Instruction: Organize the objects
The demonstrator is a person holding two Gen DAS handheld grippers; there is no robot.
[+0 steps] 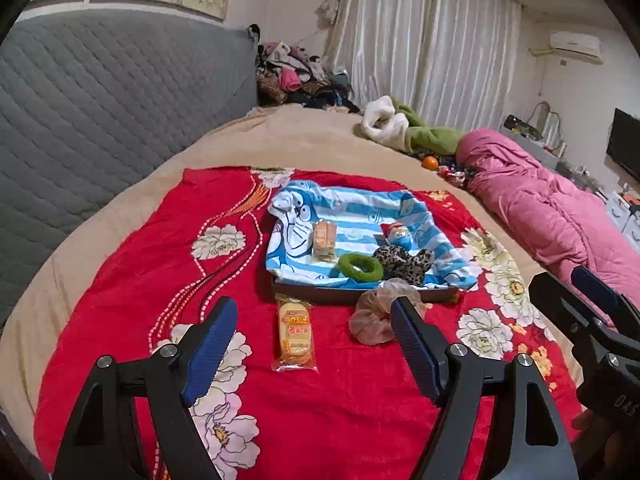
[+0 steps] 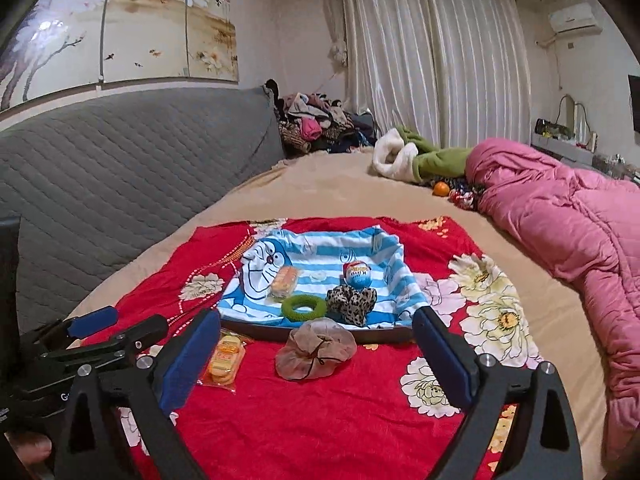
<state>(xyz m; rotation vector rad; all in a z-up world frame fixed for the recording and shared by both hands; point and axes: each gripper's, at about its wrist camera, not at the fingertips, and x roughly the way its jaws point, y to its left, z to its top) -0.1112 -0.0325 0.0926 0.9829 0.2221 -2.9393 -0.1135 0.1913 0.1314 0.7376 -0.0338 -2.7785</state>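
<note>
Left wrist view: left gripper (image 1: 312,344) jaws apart, empty; right gripper (image 2: 316,356) jaws apart, empty. Biscuit pack (image 1: 295,333) and tan scrunchie (image 1: 370,318) lie on red blanket (image 1: 120,280) just beside towel-lined tray (image 1: 320,296) front edge.

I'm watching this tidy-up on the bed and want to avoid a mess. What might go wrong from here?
1. The biscuit packet is in slick wrap; the open left gripper may crush it or let it slip.
2. The brown pouch is limp, so the right gripper may catch only a fold.
3. The tray sits on soft bedding and may tip if pressed.
</note>
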